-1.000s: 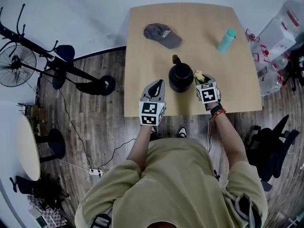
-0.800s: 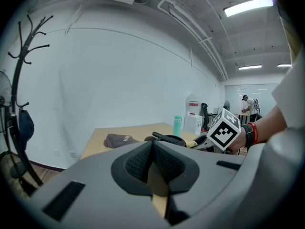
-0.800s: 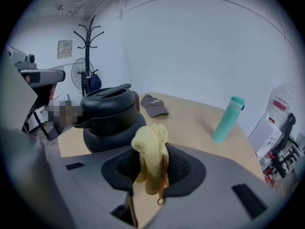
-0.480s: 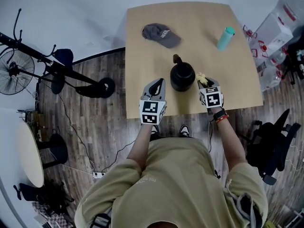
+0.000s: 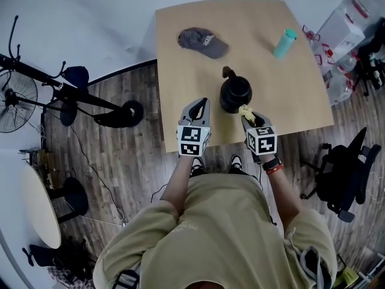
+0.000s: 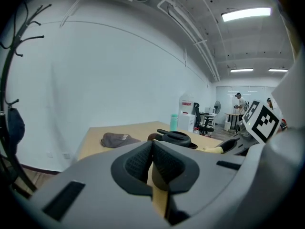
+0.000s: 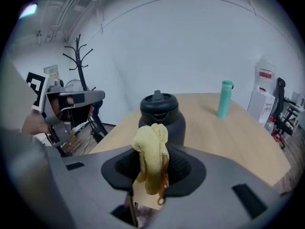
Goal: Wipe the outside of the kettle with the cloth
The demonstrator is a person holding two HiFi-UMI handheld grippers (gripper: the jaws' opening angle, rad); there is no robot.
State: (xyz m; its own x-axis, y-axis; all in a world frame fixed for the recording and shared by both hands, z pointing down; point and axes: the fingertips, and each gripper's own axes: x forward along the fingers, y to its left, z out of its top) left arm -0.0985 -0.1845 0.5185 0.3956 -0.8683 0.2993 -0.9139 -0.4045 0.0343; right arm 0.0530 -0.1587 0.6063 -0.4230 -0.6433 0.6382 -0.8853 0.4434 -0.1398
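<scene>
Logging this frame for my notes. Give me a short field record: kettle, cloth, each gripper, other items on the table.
kettle: black, upright, lid on, on table
cloth: yellow, pinched in right gripper, at kettle's near side; contact unclear
left gripper: shut, empty, left of kettle
other: grey cap, teal bottle, farther back

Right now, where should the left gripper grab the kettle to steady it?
Probably the brown handle jutting from the kettle on its far side, approached from the left: the body looks too wide for the fingers, and the right gripper with the cloth occupies the near side.
</scene>
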